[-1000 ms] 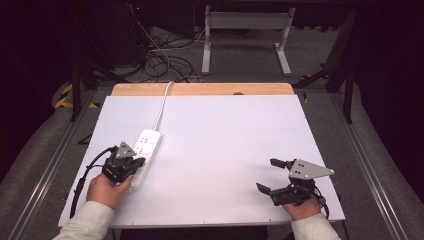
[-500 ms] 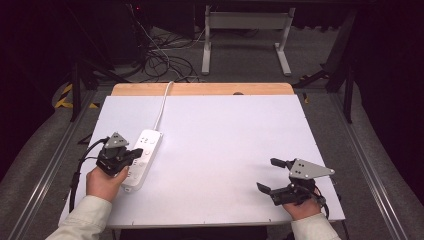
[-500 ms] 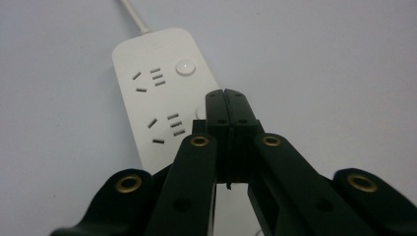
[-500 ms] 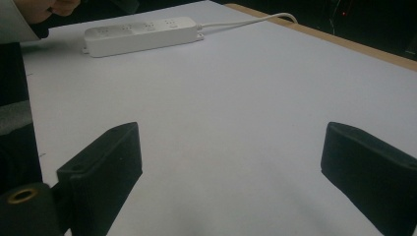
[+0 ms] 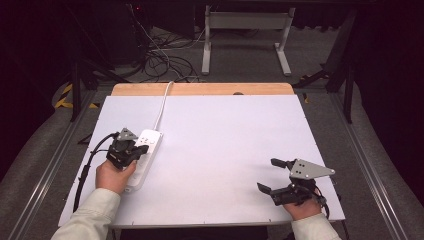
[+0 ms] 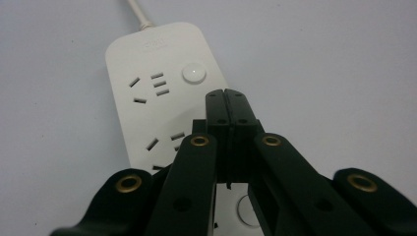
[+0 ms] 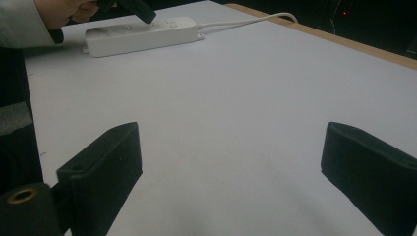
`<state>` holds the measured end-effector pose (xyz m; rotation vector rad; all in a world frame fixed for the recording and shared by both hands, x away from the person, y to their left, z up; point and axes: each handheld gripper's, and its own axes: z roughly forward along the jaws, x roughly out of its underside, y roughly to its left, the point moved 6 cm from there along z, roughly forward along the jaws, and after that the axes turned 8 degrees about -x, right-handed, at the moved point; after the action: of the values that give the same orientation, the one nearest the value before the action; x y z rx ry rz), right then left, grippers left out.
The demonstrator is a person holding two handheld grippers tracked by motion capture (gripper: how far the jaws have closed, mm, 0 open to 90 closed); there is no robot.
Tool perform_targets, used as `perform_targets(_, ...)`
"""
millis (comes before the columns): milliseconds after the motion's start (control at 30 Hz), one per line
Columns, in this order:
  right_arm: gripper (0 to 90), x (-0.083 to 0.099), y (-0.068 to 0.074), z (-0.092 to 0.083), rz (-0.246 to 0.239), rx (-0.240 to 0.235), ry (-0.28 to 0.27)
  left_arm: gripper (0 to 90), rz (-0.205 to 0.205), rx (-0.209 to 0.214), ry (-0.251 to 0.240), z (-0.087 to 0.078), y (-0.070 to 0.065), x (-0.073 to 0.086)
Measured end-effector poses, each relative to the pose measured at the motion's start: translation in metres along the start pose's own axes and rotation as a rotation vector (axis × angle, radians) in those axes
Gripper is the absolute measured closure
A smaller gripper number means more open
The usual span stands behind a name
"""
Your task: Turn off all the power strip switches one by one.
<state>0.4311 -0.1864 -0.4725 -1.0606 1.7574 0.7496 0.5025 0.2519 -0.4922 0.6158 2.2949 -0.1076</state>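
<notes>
Left gripper view shows the left gripper [image 6: 227, 96] clenched empty over the white plastic power strip [image 6: 162, 93] near the bench's left edge, its round button [image 6: 193, 73] seemingly unpressed; the right gripper [image 5: 274, 176] rests released, idle.

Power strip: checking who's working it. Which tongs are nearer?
Left. The left tongs hang shut over the power strip; the right tongs stand open, far across the table.

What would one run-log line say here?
left gripper: shut, over power strip near button | right gripper: open, empty
</notes>
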Motion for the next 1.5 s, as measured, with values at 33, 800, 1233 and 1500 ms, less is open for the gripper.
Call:
perform_targets(33,9.1,0.0,0.0001,0.0001,0.0,0.0,0.001,90.0,-0.001,0.0,0.004,0.0004,0.0,0.0004)
perform_targets(800,9.1,0.0001,0.0002,0.0,-0.002,0.001,0.002,90.0,0.015,-0.009,0.015,0.0068,-0.0017,0.0026)
perform_targets(1233,9.1,0.0,0.0007,0.0007,-0.003,0.0,0.003,90.0,0.027,-0.015,0.011,0.0083,-0.0035,0.0038)
perform_targets(1500,9.2,-0.0001,0.0013,0.0004,-0.003,0.001,0.004,90.0,0.034,-0.022,0.004,0.0084,-0.0044,0.0044)
